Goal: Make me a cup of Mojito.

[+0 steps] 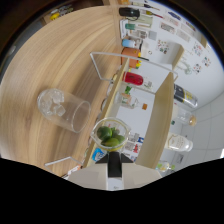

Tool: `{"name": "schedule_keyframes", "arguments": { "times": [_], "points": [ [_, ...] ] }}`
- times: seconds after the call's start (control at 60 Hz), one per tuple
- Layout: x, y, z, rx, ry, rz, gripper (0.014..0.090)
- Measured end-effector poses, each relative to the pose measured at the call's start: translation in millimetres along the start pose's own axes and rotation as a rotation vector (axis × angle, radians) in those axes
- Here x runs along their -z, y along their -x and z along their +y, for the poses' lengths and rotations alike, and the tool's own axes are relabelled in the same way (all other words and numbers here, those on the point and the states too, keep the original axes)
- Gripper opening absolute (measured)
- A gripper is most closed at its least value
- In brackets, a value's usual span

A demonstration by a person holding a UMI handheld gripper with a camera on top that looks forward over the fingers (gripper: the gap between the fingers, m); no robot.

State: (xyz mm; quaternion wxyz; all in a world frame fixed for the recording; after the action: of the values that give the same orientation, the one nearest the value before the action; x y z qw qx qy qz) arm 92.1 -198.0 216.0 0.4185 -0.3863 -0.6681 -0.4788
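gripper view | jaws: hidden in the dark lower part, state could not be told | clear glass tumbler with ice cubes stood on the light wooden worktop | small clear glass bowl of green limes just beside it | red can stood beyond

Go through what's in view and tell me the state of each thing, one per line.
Glass of ice: upright on the wooden counter, holding ice cubes, no liquid visible.
Small glass bowl: holding green limes, just ahead of the fingers.
Red can: lying on its side on the shelf.
Empty glass: upright, nothing visible inside.
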Motion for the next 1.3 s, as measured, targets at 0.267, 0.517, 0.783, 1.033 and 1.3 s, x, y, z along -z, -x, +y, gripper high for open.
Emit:
{"name": "schedule_keyframes", "arguments": {
  "times": [0.267, 0.517, 0.783, 1.033, 1.3],
  "points": [
    [2, 1, -8, 0.014, -0.017, 0.035, 0.0157],
    [8, -7, 4, -0.258, 0.04, 0.041, 0.0156],
    [44, -19, 45, -1.079, 0.198, 0.052, 0.0159],
    [68, 86, 77, -1.702, 0.359, -0.136, 0.0158],
    [67, 206, 81, -1.928, 0.494, -0.376, 0.0158]
  ]
}}
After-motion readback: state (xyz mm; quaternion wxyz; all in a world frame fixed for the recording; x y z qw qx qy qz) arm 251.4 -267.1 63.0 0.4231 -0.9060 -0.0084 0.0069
